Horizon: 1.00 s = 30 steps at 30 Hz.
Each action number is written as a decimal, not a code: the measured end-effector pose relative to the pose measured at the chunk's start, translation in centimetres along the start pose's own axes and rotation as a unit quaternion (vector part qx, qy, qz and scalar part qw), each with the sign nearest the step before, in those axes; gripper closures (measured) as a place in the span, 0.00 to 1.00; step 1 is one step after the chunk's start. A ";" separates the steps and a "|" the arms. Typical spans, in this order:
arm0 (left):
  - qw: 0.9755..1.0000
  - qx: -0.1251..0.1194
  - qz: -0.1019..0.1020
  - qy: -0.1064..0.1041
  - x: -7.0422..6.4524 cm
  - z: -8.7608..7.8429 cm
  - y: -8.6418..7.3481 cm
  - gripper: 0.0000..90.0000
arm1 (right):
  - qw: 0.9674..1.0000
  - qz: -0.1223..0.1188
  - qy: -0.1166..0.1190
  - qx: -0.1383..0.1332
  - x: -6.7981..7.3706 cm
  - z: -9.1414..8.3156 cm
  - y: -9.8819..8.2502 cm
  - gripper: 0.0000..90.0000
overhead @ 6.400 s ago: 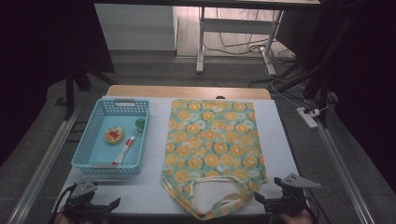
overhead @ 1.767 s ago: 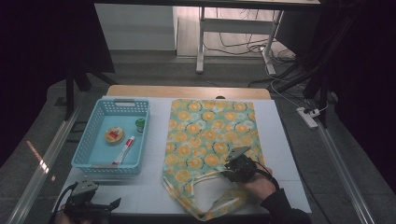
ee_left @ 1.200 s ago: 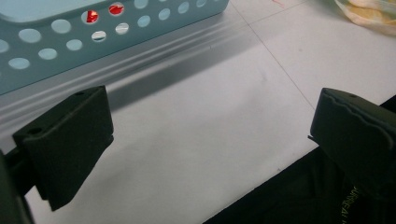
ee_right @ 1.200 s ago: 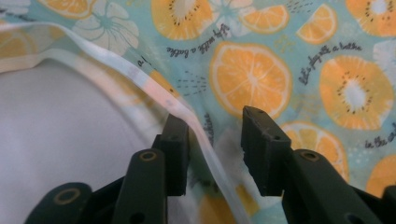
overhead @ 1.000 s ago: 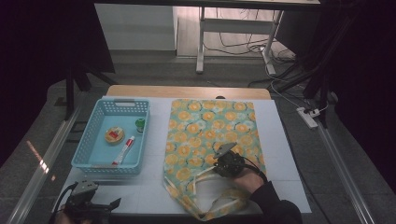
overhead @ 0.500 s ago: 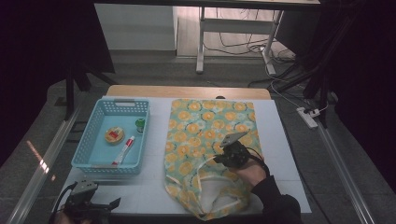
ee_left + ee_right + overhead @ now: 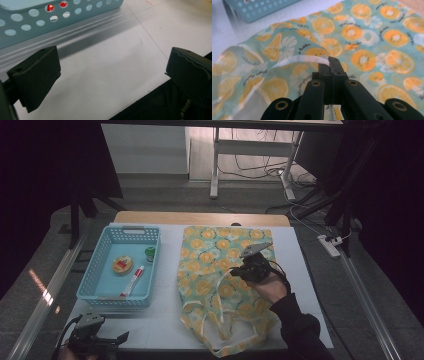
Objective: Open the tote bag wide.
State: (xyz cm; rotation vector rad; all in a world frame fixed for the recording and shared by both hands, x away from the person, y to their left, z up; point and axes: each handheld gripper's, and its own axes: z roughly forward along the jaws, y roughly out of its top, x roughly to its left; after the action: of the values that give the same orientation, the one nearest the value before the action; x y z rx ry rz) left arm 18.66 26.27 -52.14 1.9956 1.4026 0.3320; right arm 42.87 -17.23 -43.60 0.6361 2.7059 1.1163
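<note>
Right gripper (image 7: 329, 61) is clamped on the fabric bag's (image 7: 225, 280) white-edged rim, lifting it to open the mouth. Left gripper (image 7: 112, 75), jaws apart, waits near the basket (image 7: 95, 285), left.

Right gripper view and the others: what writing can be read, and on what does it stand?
"a balla...": black script, partly legible, repeated on the teal orange-slice fabric bag.
"SURREA...": yellowish letters, cut off, on dark cloth at the frame's lower edge.
Red-and-white tube in the blue plastic basket: too small.

Black gripper (image 7: 239, 271), dark sleeve (image 7: 300, 330)
</note>
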 end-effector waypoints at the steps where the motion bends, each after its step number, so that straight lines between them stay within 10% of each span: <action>1: 1.000 0.000 -0.001 0.000 0.0 0.0 0.0 0.00 | 1.000 0.001 -0.001 -0.002 -0.2 -0.1 0.2 0.99; 30: 1.000 -0.004 -0.006 -0.008 0.2 -0.1 0.0 0.00 | 0.998 0.019 -0.052 -0.034 -6.4 -0.8 6.0 0.99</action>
State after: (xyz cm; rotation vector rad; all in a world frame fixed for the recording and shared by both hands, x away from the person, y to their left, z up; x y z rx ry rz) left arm 18.67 26.49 -52.14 1.9796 1.4001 0.3142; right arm 50.32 -16.78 -38.99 0.7182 2.5669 1.1447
